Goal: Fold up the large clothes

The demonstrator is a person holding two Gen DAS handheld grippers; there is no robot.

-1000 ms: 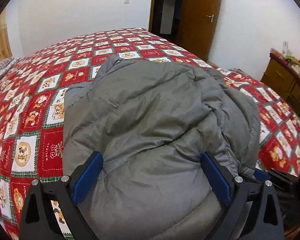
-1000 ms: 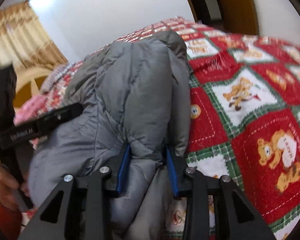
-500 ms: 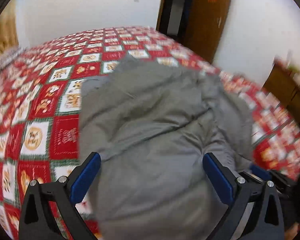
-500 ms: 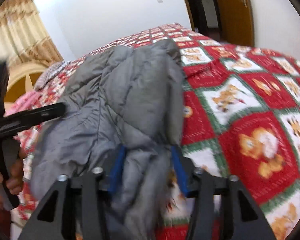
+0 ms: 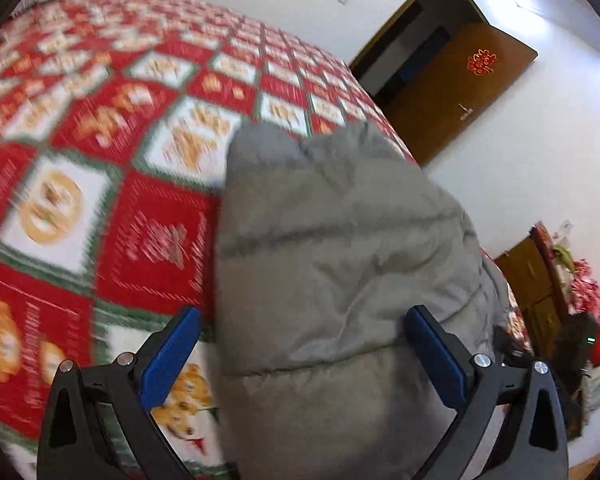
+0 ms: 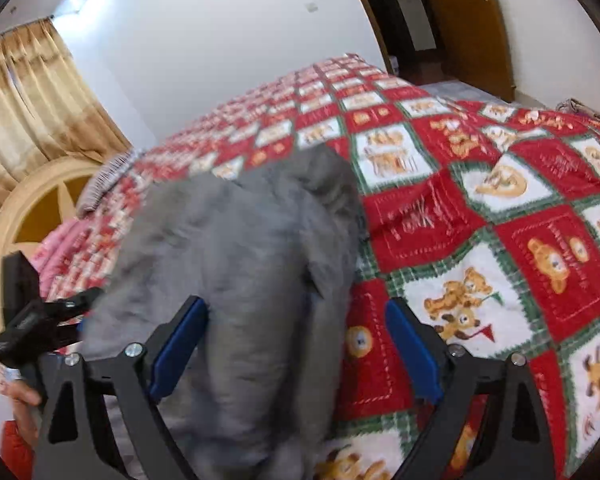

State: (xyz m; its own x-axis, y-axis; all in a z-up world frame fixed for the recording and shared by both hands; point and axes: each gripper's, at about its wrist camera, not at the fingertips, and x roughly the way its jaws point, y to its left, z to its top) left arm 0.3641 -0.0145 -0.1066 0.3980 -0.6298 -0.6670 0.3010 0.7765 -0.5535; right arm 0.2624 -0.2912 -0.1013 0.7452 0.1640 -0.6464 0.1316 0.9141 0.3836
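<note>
A grey puffer jacket (image 5: 332, 264) lies bunched on the bed, folded over on itself; it also shows in the right wrist view (image 6: 240, 280). My left gripper (image 5: 300, 344) is open, its blue pads wide apart above the jacket's near end. My right gripper (image 6: 296, 344) is open too, its jaws spread over the jacket's right edge and holding nothing. The left gripper's black frame (image 6: 32, 320) shows at the left of the right wrist view.
The bed has a red, white and green bear-patterned quilt (image 6: 500, 240). A wooden door (image 5: 452, 92) stands open behind the bed. A wooden dresser (image 5: 536, 280) with clutter stands at the right. A round wooden headboard (image 6: 32, 208) and curtains are at the left.
My right gripper opened and let go of the jacket's edge. My left gripper stayed open and swung left and tilted, so the jacket now sits right of centre.
</note>
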